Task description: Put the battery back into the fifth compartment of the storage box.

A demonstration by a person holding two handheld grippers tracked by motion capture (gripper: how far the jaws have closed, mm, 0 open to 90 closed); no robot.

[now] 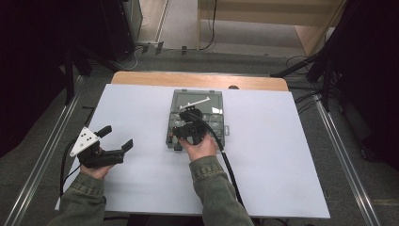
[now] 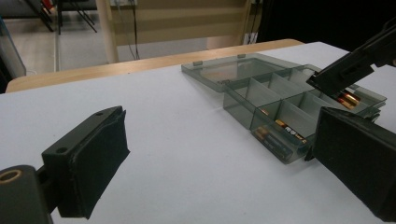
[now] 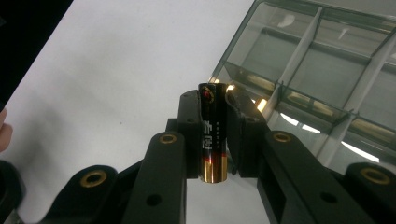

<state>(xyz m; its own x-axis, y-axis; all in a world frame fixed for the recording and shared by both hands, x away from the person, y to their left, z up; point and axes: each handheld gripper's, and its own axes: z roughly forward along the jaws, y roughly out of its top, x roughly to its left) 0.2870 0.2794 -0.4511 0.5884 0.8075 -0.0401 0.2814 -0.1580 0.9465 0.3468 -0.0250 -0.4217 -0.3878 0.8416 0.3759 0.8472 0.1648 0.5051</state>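
Battery: black-and-gold cylindrical cell, clamped across its mid-body between the right gripper jaws, long axis running along the jaws, both ends sticking out past the pads. It sits just above the near-left edge of the organiser box, not in a compartment yet.

Handling, my read: rigid metal can, dense for its size, smooth sleeve, so it'll roll and can slide along its axis if the squeeze is light. Not fragile. Mid-body grip across the diameter is the right spot; pads are flat on a round surface, so contact is thin lines only, so avoid sideways knocks against the dividers.

Box: smoky clear plastic, lid folded flat open at the far side, thin upright dividers. In the left gripper view, more cells lie flat in the near compartments, another pair under the right gripper further along. Box is light, likely to skate on the bench if nudged.

Left gripper: jaws spread wide, holding nothing, hovering over the white bench well left of the box. Could pin the box if it shifts.
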